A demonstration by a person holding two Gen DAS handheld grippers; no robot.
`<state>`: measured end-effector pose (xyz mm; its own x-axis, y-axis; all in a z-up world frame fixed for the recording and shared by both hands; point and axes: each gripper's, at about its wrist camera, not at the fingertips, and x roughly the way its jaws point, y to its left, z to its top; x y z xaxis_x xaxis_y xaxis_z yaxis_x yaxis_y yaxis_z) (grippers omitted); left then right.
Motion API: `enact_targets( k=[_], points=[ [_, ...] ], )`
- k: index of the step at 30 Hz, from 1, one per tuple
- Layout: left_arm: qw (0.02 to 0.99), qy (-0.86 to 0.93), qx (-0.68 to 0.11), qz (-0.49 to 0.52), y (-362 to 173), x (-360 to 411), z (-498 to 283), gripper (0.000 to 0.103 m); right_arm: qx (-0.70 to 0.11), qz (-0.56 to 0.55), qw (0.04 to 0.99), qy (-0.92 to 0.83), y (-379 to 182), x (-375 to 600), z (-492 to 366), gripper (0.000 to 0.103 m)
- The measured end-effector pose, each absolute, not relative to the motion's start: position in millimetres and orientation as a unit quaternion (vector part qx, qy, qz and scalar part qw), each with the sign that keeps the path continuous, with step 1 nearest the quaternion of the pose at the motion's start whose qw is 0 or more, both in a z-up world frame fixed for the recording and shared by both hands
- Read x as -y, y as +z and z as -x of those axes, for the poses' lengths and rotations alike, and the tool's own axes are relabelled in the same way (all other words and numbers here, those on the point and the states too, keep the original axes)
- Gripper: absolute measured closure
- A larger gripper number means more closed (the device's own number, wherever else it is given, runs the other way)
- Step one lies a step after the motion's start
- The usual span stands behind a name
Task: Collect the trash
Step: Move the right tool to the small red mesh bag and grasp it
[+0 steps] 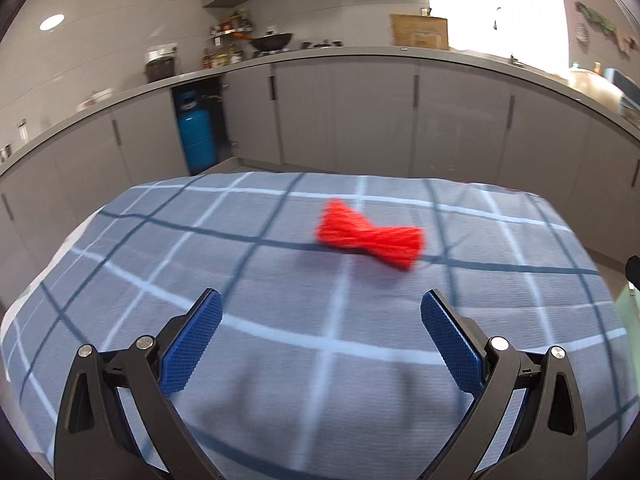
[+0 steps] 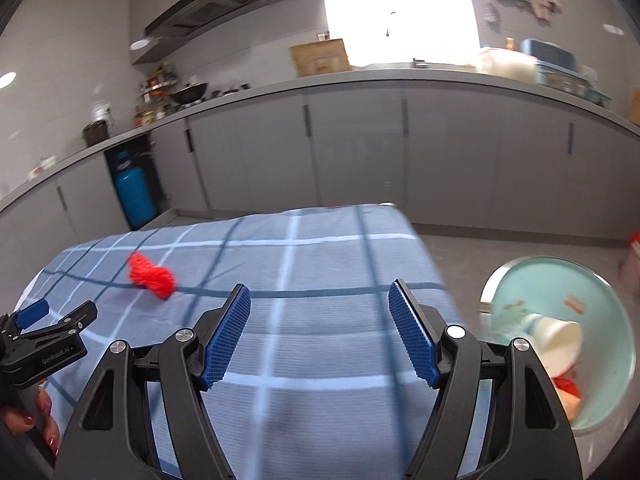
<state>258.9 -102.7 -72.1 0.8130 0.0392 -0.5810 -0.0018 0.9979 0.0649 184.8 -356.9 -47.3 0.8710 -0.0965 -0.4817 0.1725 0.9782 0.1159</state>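
Trash in the shape of a red, bow-like bundle of yarn (image 1: 370, 238) lies on a blue checked tablecloth (image 1: 280, 380) covering the table in a grey kitchen, well ahead of both tools we see. Our left gripper (image 1: 321, 312), black with ribbed blue pads, hangs above the cloth with its jaws spread wide and nothing between them; the red bundle sits beyond its fingertips, slightly toward the right finger. Our right gripper (image 2: 320, 312) stands released in the same way, jaws apart and empty over the cloth, near the table's right edge. From the right wrist view, the bundle rests far to the left on the cloth, and the left gripper enters at the lower left edge, held by a hand (image 2: 38, 420) with red-painted nails. Beside the table's right edge, on the floor, stands a pale green round bin (image 2: 608, 320) holding a white paper cup (image 2: 560, 340) on its side and some red and pale scraps. Behind the table we see grey cabinets (image 1: 360, 120), a blue gas cylinder (image 1: 198, 136) in an open niche, and a black wok (image 1: 272, 42) on the counter.
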Motion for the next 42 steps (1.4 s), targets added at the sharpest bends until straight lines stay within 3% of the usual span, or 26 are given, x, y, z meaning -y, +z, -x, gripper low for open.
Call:
enact_targets(
  k=[12,23,30,37,42],
  points=[
    [0.938,0.127,-0.322,0.017,-83,-9,-262,0.005,-0.289,-0.019,0.956,0.049,-62,245,-280,0.031],
    [0.925,0.182,-0.331,0.035,-93,-44,-266,0.005,-0.352,0.005,0.932,0.087,-93,212,-346,0.033],
    [0.923,0.182,-0.336,0.042,-99,-49,-262,0.005,-0.378,-0.004,0.920,0.105,-101,210,-357,0.078],
    [0.924,0.181,-0.335,0.038,-99,-43,-260,0.005,-0.373,-0.020,0.920,0.115,-99,217,-346,0.093],
    [0.925,0.179,-0.332,0.037,-98,-36,-257,0.005,-0.362,-0.040,0.926,0.101,-95,234,-326,0.095]
  ],
)
